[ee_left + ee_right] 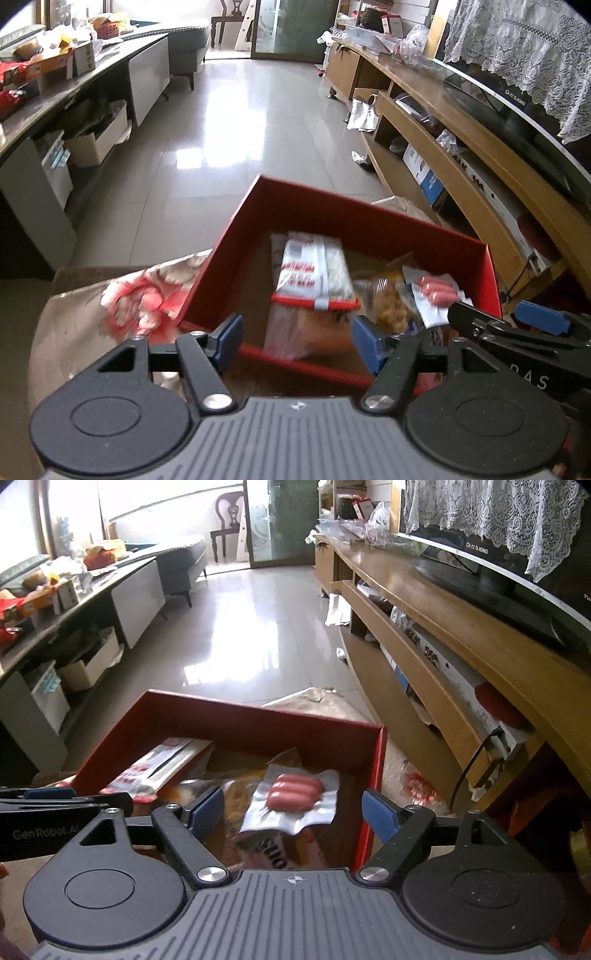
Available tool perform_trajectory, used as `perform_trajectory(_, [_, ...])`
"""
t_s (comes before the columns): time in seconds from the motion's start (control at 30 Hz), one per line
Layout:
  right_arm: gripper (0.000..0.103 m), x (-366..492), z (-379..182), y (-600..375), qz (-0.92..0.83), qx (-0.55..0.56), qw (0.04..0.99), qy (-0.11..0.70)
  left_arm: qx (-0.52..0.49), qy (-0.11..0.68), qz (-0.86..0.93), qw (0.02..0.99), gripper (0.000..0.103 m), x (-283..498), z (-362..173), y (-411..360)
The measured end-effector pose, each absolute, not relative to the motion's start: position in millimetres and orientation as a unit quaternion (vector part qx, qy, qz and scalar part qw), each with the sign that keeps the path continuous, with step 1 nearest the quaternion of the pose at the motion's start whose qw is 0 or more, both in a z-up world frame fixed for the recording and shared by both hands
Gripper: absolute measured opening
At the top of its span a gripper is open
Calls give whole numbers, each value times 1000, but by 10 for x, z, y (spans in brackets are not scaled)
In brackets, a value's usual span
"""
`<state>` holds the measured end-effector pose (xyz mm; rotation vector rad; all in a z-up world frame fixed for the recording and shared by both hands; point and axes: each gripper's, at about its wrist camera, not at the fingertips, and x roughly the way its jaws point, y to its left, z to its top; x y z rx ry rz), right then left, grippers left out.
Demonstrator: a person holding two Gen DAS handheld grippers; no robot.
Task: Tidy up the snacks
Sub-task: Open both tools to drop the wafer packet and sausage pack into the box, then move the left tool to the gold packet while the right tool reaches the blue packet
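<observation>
A red box [332, 214] stands open on a floral cloth [129, 302]. Inside lie a white-and-red packet [314, 273], a clear bag with something orange-brown in it [306, 332], a yellow snack bag [388, 299] and a vacuum pack of three pink sausages [436, 291]. My left gripper [297, 338] hangs open over the box's near side, its blue pads apart from the clear bag below. My right gripper [291, 810] is open above the sausage pack [291, 794], touching nothing. The red box's far wall [240, 720] shows in that view too. Each gripper appears at the edge of the other's view.
A long wooden TV stand [443, 122] with a television [517, 110] and cluttered shelves runs along the right. A grey counter [74, 85] with boxes and packets runs along the left. Glossy tiled floor [229, 122] lies between them, beyond the box.
</observation>
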<state>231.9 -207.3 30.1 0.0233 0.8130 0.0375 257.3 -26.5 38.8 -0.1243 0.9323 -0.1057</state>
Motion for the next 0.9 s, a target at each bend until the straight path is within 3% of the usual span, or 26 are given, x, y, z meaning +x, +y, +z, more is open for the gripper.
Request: perform_trajectory(0.9, [86, 1264, -3, -1582, 75, -29, 884, 461, -100, 543, -23, 834, 68, 1290, -247, 193])
